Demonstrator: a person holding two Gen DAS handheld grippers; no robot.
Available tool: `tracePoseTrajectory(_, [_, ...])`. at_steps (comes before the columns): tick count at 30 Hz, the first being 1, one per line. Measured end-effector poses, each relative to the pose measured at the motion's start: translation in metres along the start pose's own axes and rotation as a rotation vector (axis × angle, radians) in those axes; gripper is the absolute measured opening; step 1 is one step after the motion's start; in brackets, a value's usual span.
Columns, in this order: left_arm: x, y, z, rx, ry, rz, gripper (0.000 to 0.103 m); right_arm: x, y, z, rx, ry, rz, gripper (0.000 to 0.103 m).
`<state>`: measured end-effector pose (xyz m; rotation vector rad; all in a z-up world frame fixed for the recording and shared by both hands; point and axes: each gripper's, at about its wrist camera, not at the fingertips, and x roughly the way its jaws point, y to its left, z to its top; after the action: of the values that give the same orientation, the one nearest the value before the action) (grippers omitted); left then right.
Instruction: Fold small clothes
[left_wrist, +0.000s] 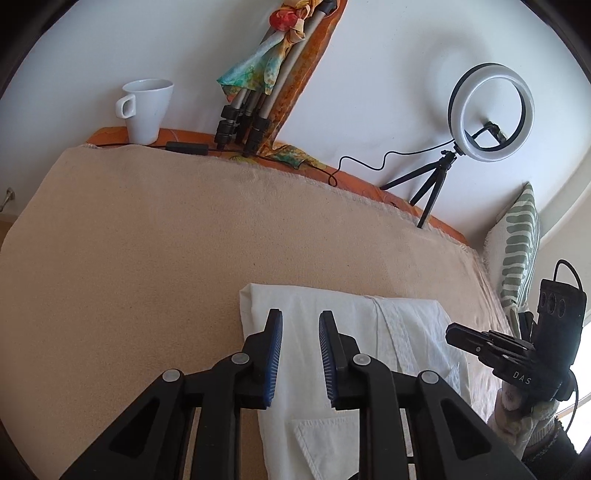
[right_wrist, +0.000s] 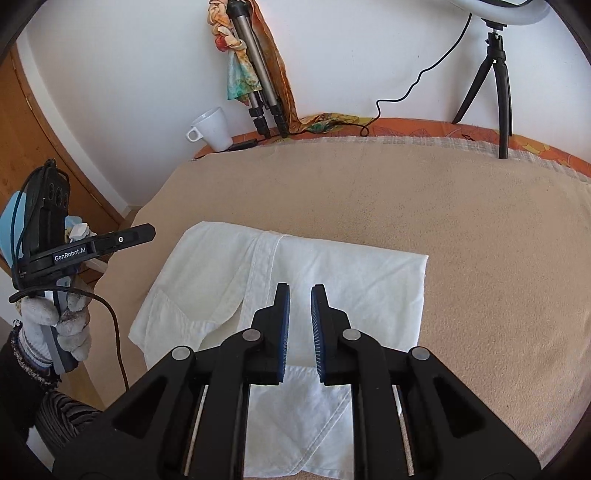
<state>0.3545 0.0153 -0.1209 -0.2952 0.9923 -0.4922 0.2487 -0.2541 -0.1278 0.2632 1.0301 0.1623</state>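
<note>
The white garment (right_wrist: 280, 295) lies on the beige blanket (right_wrist: 406, 206) of the bed, already folded to a compact shape. Both the left claw (left_wrist: 300, 354) and the right claw (right_wrist: 300, 328) are a little spread and empty above it. Maybe one more fold is left.
</note>
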Motion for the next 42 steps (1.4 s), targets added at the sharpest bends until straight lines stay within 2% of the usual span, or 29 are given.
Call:
tracePoseTrajectory(3, [0.021,-0.004,0.002,0.032,0.030,0.036,0.017,0.017,0.002,0.005,-0.035,0.018,-0.033,0.013])
tracePoseTrajectory(9, [0.047,0.008,-0.007,0.083,0.074,0.163,0.019,0.045,-0.007,0.006,-0.035,0.078,-0.103,0.013])
tracePoseTrajectory(12, [0.051,0.006,-0.013,0.121,0.069,0.191,0.021,0.053,-0.009,0.002,-0.065,0.099,-0.136,0.013])
tracePoseTrajectory(14, [0.051,-0.002,-0.016,0.176,0.057,0.236,0.021,0.056,-0.012,0.001,-0.059,0.099,-0.135,0.013])
tracePoseTrajectory(17, [0.052,-0.010,-0.019,0.224,0.042,0.275,0.021,0.053,-0.016,0.000,-0.060,0.095,-0.146,0.009])
tracePoseTrajectory(20, [0.048,-0.007,-0.019,0.222,0.036,0.288,0.021,0.048,-0.024,0.000,-0.059,0.086,-0.176,0.009])
tracePoseTrajectory(24, [0.032,-0.003,-0.021,0.227,0.001,0.346,0.021,0.030,-0.038,-0.002,-0.040,0.068,-0.222,0.009])
tracePoseTrajectory(25, [0.026,-0.001,-0.022,0.224,-0.011,0.356,0.021,0.022,-0.040,-0.003,-0.028,0.053,-0.223,0.011])
tracePoseTrajectory(27, [0.014,0.000,-0.023,0.213,-0.034,0.360,0.022,0.006,-0.045,-0.006,0.002,0.028,-0.210,0.023])
tracePoseTrajectory(28, [0.009,0.000,-0.024,0.213,-0.044,0.357,0.026,-0.001,-0.049,-0.009,0.025,0.021,-0.179,0.029])
tracePoseTrajectory(29, [0.004,-0.002,-0.025,0.217,-0.054,0.355,0.029,-0.005,-0.054,-0.011,0.053,0.023,-0.133,0.040])
tracePoseTrajectory(30, [0.001,-0.003,-0.026,0.222,-0.060,0.350,0.031,-0.007,-0.057,-0.014,0.077,0.029,-0.091,0.043])
tracePoseTrajectory(35, [-0.009,-0.005,-0.029,0.190,-0.055,0.301,0.035,-0.002,-0.068,-0.030,0.147,0.064,0.017,0.045])
tracePoseTrajectory(37, [-0.008,0.001,-0.029,0.121,-0.030,0.233,0.042,0.003,-0.073,-0.034,0.179,0.077,0.043,0.046])
tracePoseTrajectory(40, [-0.003,0.018,-0.030,-0.026,0.028,0.095,0.042,0.009,-0.081,-0.038,0.234,0.088,0.086,0.047])
tracePoseTrajectory(42, [0.006,0.033,-0.032,-0.157,0.084,-0.049,0.042,0.013,-0.087,-0.040,0.283,0.096,0.151,0.047])
